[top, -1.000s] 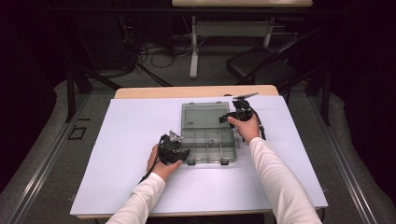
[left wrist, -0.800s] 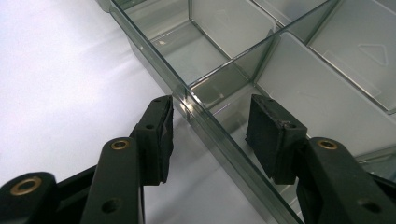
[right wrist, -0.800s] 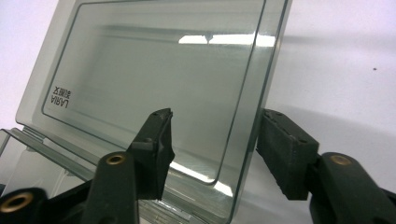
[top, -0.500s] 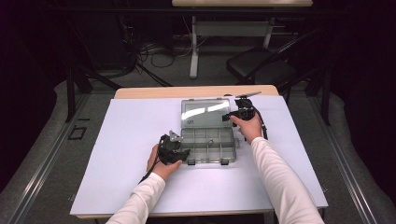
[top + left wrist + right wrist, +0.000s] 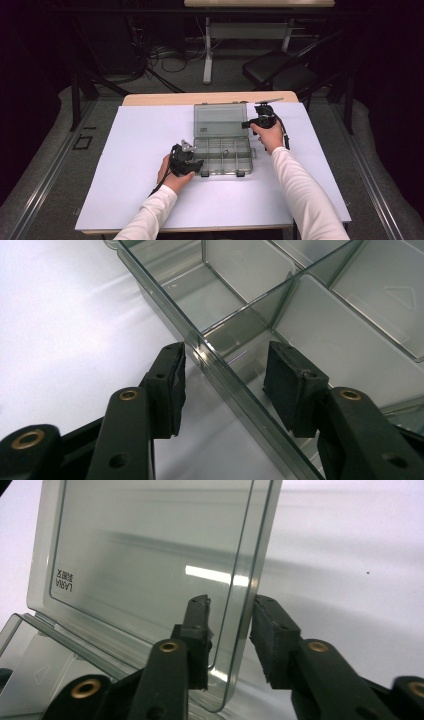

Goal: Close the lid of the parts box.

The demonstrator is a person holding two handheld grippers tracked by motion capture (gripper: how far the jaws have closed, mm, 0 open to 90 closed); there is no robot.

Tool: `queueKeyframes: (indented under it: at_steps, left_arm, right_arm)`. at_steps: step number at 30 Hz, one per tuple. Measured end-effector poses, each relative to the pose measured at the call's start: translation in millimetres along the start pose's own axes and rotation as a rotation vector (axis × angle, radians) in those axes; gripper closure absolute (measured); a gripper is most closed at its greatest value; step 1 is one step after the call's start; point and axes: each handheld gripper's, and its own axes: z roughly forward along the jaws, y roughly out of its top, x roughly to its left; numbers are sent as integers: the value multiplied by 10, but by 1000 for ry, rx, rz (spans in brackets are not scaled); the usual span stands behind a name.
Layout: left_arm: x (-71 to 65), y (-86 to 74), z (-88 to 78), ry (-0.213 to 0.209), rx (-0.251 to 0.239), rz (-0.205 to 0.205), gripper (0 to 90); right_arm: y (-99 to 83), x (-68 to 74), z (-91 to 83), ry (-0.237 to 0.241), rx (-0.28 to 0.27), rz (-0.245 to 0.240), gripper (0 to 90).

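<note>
Right gripper view: lid (image 5: 150, 570) between jaws

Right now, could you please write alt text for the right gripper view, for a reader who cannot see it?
The right tongs straddle the free edge of a clear plastic organizer box's raised lid, one black pad on each side. The lid stands hinged open above the box's base, on a white table.

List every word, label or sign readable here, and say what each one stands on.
"LARA": printed sideways near a corner of the clear lid of the plastic organizer box, seen in the right gripper view.
Small characters beside "LARA": too small to read.
Raised triangle mark: moulded into a compartment floor, seen in the left gripper view; a sign, no text.
A pale label patch on the lid in the high view: too blurred to read.
</note>
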Motion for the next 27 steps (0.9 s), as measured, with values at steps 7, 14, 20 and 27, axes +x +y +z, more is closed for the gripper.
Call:
queueKeyframes:
  at_steps: [7,14,20,27]
  left_arm:
    - [-3,-1,3,5,-4,2,506]
    - [-2,0,1,3,-1,3,507]
    - [-3,0,1,4,-1,3,508]
    - [-6,3,4,9,-5,-7,514]
  right_arm:
    - [4,-27,-53,14,-17,-8,760]
    - [4,-44,-69,17,-24,-11,807]
    - [-5,-74,-98,40,-36,-16,833]
    - [-24,-74,-120,44,-46,-32,841]
